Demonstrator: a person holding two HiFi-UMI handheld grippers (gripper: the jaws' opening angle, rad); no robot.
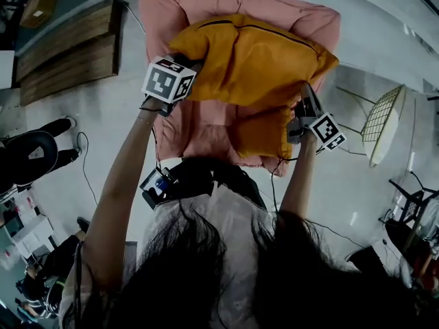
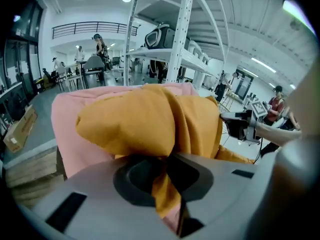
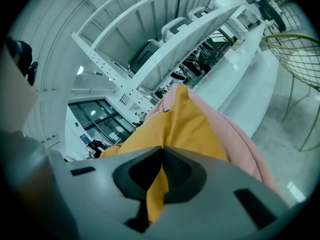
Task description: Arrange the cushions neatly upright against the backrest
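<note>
A large mustard-yellow cushion (image 1: 250, 60) hangs in the air over a pink armchair (image 1: 206, 125), held by both grippers. My left gripper (image 1: 186, 74) is shut on the cushion's left edge; a fold of yellow cloth (image 2: 165, 184) is pinched between its jaws. My right gripper (image 1: 296, 118) is shut on the cushion's lower right corner, with cloth (image 3: 157, 184) caught between its jaws. In the left gripper view the cushion (image 2: 145, 121) covers most of the pink backrest (image 2: 67, 114), and the right gripper (image 2: 240, 126) shows beyond it. A second yellow cushion (image 1: 264, 134) lies on the seat below.
A wooden bench (image 1: 68, 50) stands left of the armchair. A wire chair (image 1: 381, 122) is at the right. A white metal rack (image 2: 182, 44) rises behind the armchair. Cables run over the floor, and people stand far off in the hall.
</note>
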